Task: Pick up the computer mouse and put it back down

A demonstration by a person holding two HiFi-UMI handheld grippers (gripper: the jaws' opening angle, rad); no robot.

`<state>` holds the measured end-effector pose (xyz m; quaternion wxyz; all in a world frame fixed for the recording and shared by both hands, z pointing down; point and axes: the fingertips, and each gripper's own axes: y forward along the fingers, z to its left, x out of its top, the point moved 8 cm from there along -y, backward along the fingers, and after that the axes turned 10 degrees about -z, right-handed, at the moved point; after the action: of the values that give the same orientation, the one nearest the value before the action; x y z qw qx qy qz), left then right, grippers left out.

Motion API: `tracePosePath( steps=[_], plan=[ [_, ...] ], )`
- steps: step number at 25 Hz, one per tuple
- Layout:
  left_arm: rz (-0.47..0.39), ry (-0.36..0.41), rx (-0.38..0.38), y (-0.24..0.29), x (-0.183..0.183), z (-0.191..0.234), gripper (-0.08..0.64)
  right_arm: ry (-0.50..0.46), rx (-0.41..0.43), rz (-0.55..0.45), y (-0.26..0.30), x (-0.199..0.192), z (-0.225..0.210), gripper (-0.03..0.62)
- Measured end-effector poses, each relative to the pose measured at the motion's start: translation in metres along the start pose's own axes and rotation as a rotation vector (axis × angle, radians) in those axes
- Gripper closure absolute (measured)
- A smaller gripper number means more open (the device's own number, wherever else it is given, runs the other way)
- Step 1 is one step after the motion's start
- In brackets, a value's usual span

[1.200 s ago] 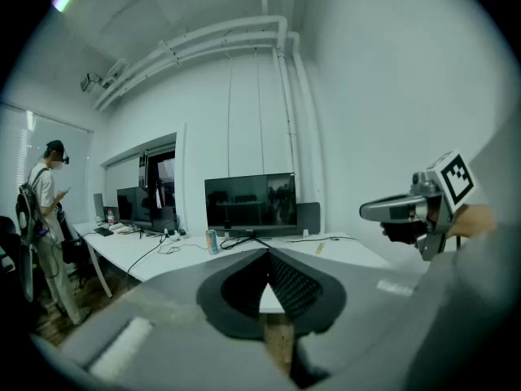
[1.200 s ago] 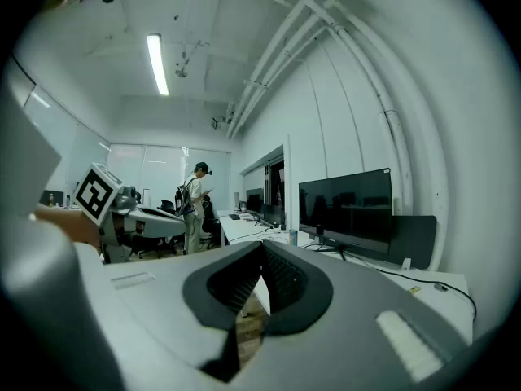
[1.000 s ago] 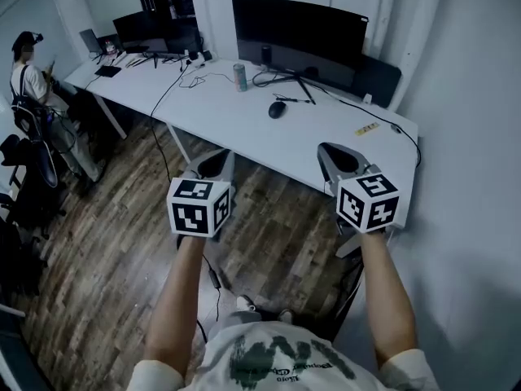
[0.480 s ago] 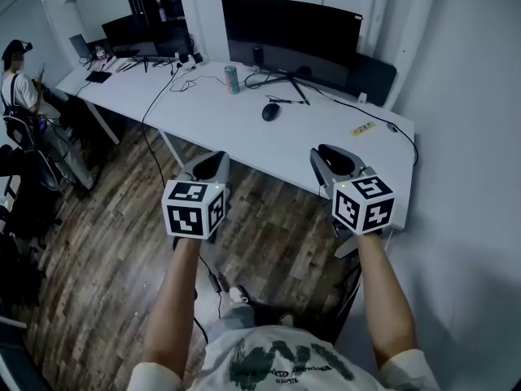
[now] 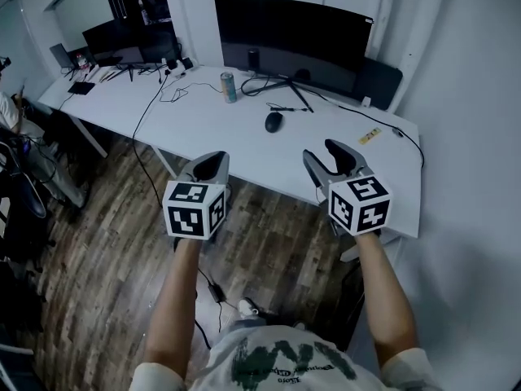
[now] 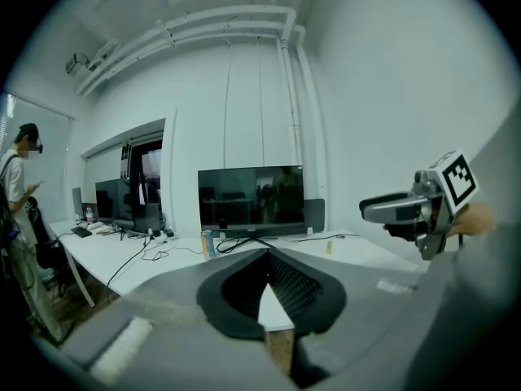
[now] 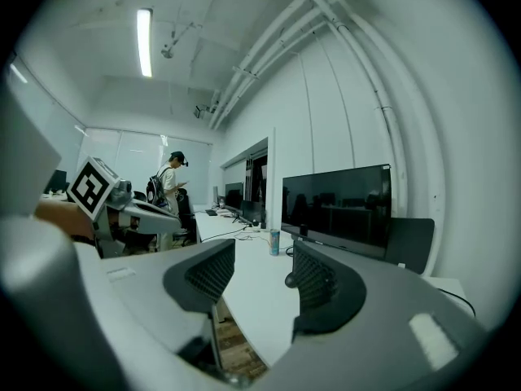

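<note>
The black computer mouse (image 5: 273, 121) lies on the white table (image 5: 244, 141) in front of the big dark monitor (image 5: 293, 35). In the right gripper view the mouse (image 7: 289, 280) shows small, just beside the right pad and well beyond it. My right gripper (image 5: 330, 158) hangs over the table's near edge, short of the mouse, its jaws opening with nothing between them. My left gripper (image 5: 209, 166) is held over the floor before the near edge, left of the mouse, its pads met at the tips and empty.
A drink can (image 5: 229, 87) stands left of the monitor, with cables trailing nearby. A small yellow strip (image 5: 370, 135) lies at the table's right. More screens (image 5: 122, 35) crowd the far left end. A person (image 7: 171, 190) stands off to the left. A wall closes the right.
Both grippers have moved forward toward the table's near edge. The right gripper's jaws, shut before, now stand apart. The mouse has not moved.
</note>
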<state>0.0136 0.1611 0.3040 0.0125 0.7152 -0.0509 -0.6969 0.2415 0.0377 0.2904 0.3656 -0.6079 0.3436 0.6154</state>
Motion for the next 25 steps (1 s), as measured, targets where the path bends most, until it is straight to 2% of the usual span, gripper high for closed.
tracePosePath(
  steps=[6, 8, 11, 14, 19, 25],
  plan=[
    [-0.038, 0.006, -0.055, 0.025, 0.005, 0.047, 0.558, -0.023, -0.076, 0.017, 0.046, 0.001, 0.012, 0.322],
    [-0.043, -0.011, -0.080, 0.032, 0.007, 0.060, 0.558, -0.063, -0.111, 0.051, 0.058, 0.001, 0.016, 0.269],
    [-0.042, -0.043, -0.120, 0.042, 0.007, 0.075, 0.558, -0.132, -0.151, 0.098, 0.073, 0.002, 0.020, 0.251],
    [-0.047, -0.062, -0.148, 0.051, 0.007, 0.088, 0.558, -0.137, -0.174, 0.098, 0.087, 0.002, 0.024, 0.210],
    [-0.041, -0.069, -0.168, 0.057, 0.004, 0.107, 0.558, -0.092, -0.195, 0.086, 0.107, 0.001, 0.034, 0.210],
    [-0.027, -0.043, -0.138, 0.062, -0.001, 0.127, 0.558, -0.072, -0.212, 0.100, 0.119, -0.001, 0.043, 0.210]
  ],
)
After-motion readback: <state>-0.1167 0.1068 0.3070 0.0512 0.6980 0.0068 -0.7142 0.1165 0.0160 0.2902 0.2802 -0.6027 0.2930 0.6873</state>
